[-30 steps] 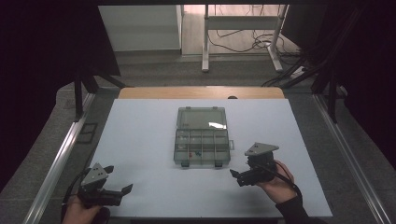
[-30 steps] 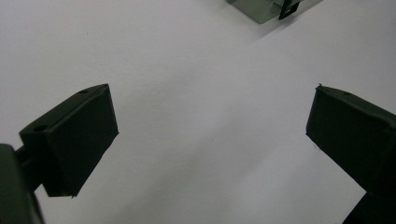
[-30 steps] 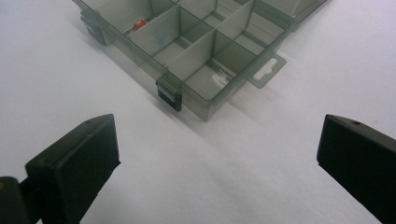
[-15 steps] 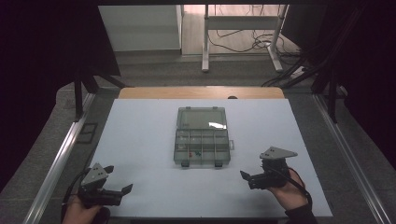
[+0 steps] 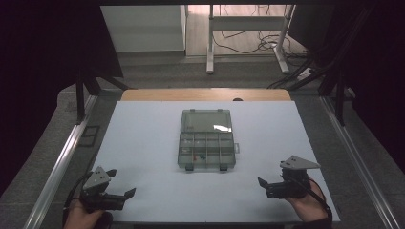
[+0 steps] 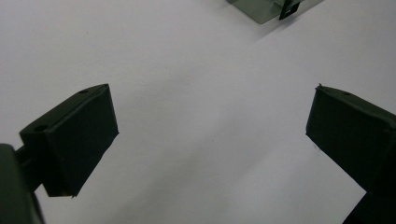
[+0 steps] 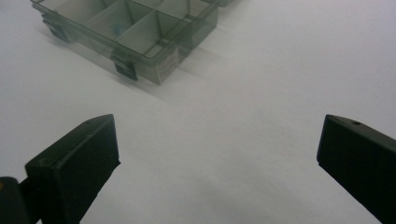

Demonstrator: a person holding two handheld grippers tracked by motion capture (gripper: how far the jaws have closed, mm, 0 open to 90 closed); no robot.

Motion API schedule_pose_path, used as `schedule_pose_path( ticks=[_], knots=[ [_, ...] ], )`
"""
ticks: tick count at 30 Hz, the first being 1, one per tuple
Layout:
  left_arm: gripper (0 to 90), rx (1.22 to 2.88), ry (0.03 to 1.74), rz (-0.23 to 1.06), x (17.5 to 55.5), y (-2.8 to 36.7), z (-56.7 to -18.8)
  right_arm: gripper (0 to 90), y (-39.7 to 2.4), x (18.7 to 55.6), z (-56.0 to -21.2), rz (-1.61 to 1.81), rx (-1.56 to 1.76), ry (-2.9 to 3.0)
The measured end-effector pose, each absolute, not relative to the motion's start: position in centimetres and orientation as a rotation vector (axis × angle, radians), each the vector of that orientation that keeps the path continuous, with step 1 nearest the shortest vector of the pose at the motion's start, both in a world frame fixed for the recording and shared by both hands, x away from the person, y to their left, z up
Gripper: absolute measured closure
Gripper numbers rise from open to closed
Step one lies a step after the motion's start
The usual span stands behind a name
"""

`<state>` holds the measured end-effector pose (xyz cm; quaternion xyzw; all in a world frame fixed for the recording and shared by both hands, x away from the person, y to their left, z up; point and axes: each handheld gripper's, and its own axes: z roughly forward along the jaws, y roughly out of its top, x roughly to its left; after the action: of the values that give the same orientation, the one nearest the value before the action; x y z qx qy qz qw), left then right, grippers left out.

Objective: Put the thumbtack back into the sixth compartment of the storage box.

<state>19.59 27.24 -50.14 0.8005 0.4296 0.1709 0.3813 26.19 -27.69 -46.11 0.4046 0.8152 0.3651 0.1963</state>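
Organizer box (image 5: 207, 139), lid open, centred on white surface (image 5: 143, 138): light, rigid, slick plastic, best gripped by side walls; left gripper (image 5: 125, 194), right gripper (image 5: 261, 182), jaws spread, empty.

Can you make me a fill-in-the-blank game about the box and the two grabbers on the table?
1. The lid of the clear plastic box is ____.
2. The left gripper has its jaws ____.
3. The right gripper holds ____ between its jaws.
4. The box sits on a ____ table.

Missing words: open; open; nothing; white
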Motion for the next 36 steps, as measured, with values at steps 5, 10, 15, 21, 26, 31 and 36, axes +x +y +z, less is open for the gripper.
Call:
schedule_pose_path(
  ticks=[5,10,15,21,26,31,36],
  knots=[
    [2.5,2.045,1.098,0.437,19.6,27.2,-50.1,0.0,-28.8,25.7,-46.3,1.024,1.178,2.247],
    [2.5,2.044,1.099,0.436,19.6,27.2,-50.1,0.0,-30.0,25.1,-46.6,1.011,1.220,2.203],
    [2.5,2.043,1.099,0.436,19.7,27.2,-50.1,0.0,-30.7,24.8,-46.8,0.995,1.240,2.189],
    [2.5,2.043,1.099,0.436,19.7,27.2,-50.1,0.0,-31.6,24.3,-47.1,0.977,1.276,2.169],
    [2.5,2.043,1.099,0.437,19.7,27.2,-50.1,0.0,-32.2,23.9,-47.5,0.974,1.298,2.157],
    [2.5,2.044,1.098,0.437,19.7,27.2,-50.1,0.0,-32.7,23.6,-47.9,0.950,1.319,2.143],
    [2.5,2.046,1.097,0.439,19.7,27.2,-50.1,0.0,-33.1,23.4,-48.0,0.952,1.340,2.117]
  ],
)
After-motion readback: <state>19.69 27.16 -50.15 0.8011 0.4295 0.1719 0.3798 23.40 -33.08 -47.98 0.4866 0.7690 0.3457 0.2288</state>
